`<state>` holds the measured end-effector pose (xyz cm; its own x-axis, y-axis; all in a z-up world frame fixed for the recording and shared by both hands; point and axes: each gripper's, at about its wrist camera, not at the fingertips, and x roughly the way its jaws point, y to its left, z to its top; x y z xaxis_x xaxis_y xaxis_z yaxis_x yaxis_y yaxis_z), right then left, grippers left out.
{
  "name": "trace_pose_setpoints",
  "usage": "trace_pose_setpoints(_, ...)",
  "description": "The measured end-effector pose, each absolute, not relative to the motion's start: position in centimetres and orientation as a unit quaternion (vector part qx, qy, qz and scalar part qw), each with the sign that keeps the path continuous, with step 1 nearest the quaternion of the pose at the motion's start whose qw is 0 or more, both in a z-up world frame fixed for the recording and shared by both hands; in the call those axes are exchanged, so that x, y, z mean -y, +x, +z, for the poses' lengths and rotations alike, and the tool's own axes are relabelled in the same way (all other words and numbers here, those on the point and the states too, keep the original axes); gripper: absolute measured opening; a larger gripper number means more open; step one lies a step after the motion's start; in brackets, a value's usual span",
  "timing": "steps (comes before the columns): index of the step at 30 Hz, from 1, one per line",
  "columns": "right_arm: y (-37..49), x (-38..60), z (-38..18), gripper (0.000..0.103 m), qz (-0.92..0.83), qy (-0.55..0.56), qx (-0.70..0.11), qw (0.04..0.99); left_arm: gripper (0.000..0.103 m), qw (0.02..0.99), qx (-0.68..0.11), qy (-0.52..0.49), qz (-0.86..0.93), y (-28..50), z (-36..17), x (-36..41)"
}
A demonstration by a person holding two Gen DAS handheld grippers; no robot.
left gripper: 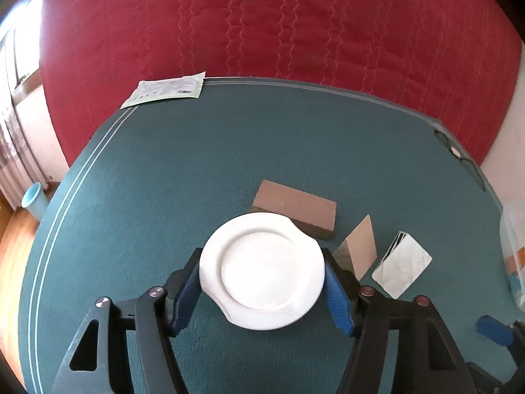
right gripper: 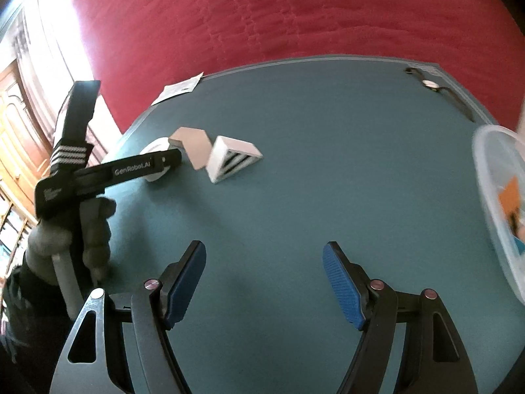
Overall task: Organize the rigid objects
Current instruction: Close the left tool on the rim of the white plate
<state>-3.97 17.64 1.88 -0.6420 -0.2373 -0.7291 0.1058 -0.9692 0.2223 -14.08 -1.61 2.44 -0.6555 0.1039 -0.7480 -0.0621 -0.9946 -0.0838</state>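
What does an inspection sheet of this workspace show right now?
Surface: teal table cover, flat.
Job's things: white dish between left gripper pads; brown block behind it; tan wedge; striped white wedge.
Clutter: leaflet; wristwatch; clear tub at right edge.
Grippers: left closed on dish; right gripper open, empty.
Cables: nothing seen.
Surroundings: red quilt; radiator.
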Motion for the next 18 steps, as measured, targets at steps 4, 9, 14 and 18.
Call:
trace_pose_setpoints(4, -6.0, -16.0, 1.8, 0.075, -0.902, 0.413, 0.076, 0.104, 0.070, 0.040, 0.041, -0.408, 0.911, -13.9, 2.7, 2.4)
trace_pose_setpoints(9, -8.6, -14.1, 1.7, 0.075, -0.905, 0.410, 0.057, 0.096, 0.070, 0.032, 0.052, -0.404, 0.913, -13.8, 2.9, 3.1)
trace_pose_setpoints(14, -10.5, -13.0, 1.7, 0.075, -0.910, 0.406, 0.036, 0.082, 0.070, 0.031, 0.055, -0.407, 0.911, -14.0, 2.7, 3.3)
trace_pose_setpoints(18, -11.7, -12.6, 1.3, 0.075, -0.909, 0.410, 0.019, 0.064, 0.070, 0.030, 0.058, -0.408, 0.910, -14.0, 2.7, 3.5)
